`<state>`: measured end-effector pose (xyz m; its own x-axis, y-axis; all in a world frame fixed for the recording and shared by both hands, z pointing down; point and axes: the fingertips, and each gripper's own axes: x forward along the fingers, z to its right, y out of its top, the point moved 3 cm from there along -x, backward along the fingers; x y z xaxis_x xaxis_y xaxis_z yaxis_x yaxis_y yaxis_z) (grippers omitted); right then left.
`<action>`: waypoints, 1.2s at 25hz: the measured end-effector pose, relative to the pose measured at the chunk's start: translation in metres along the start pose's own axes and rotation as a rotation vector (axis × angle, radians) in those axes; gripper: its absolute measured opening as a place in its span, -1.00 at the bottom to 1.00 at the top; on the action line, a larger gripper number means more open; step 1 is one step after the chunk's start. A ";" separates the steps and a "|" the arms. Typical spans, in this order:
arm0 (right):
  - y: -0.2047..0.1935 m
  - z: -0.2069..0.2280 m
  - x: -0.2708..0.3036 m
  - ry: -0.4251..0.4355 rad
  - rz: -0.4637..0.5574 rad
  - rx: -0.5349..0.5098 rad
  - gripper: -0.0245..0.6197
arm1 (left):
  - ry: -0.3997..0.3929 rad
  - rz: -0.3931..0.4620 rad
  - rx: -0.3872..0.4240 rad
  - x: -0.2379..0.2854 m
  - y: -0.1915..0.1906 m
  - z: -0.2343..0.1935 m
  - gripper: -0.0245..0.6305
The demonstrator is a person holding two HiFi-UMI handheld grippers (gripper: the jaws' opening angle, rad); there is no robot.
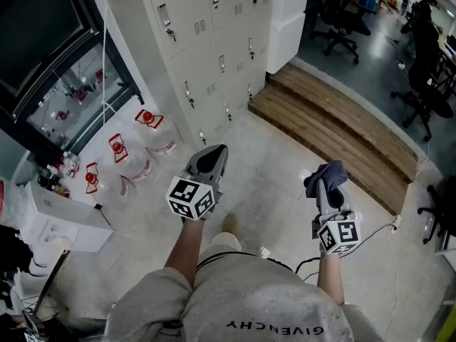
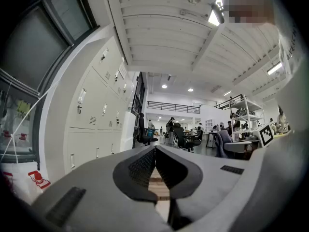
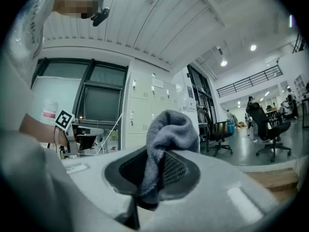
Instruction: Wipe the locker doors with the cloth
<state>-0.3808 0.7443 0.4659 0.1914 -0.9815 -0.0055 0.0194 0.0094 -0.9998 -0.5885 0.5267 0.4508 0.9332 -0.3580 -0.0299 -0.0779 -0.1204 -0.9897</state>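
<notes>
A bank of off-white locker doors (image 1: 206, 55) stands ahead, also seen in the left gripper view (image 2: 91, 124) and the right gripper view (image 3: 145, 117). My right gripper (image 1: 326, 180) is shut on a blue-grey cloth (image 1: 324, 175), which bunches above the jaws (image 3: 169, 134). My left gripper (image 1: 211, 159) is shut with nothing in it; its jaw pads meet (image 2: 155, 166). Both grippers hang over the floor, about a step short of the lockers, the left one nearer to them.
Several water bottles with red handles (image 1: 146, 137) lie on the floor left of the lockers. A dark glass cabinet (image 1: 64, 70) stands at far left. Wooden steps (image 1: 335, 134) rise at right. Office chairs (image 1: 342, 20) stand beyond. A cable (image 1: 388, 234) trails on the floor.
</notes>
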 end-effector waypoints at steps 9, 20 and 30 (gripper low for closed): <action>-0.009 0.005 0.116 -0.040 -0.032 0.023 -0.75 | -0.058 -0.025 -0.009 0.083 0.014 -0.089 -0.93; -0.028 -0.006 0.228 -0.085 -0.018 0.061 -0.75 | -0.106 -0.056 -0.012 0.144 0.012 -0.197 -0.93; -0.034 0.005 0.283 -0.088 -0.040 0.097 -0.75 | -0.090 -0.074 -0.058 0.170 -0.001 -0.244 -0.93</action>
<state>-0.3227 0.4667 0.4983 0.2734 -0.9610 0.0408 0.1229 -0.0072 -0.9924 -0.5153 0.2397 0.4804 0.9647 -0.2618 0.0277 -0.0255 -0.1976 -0.9800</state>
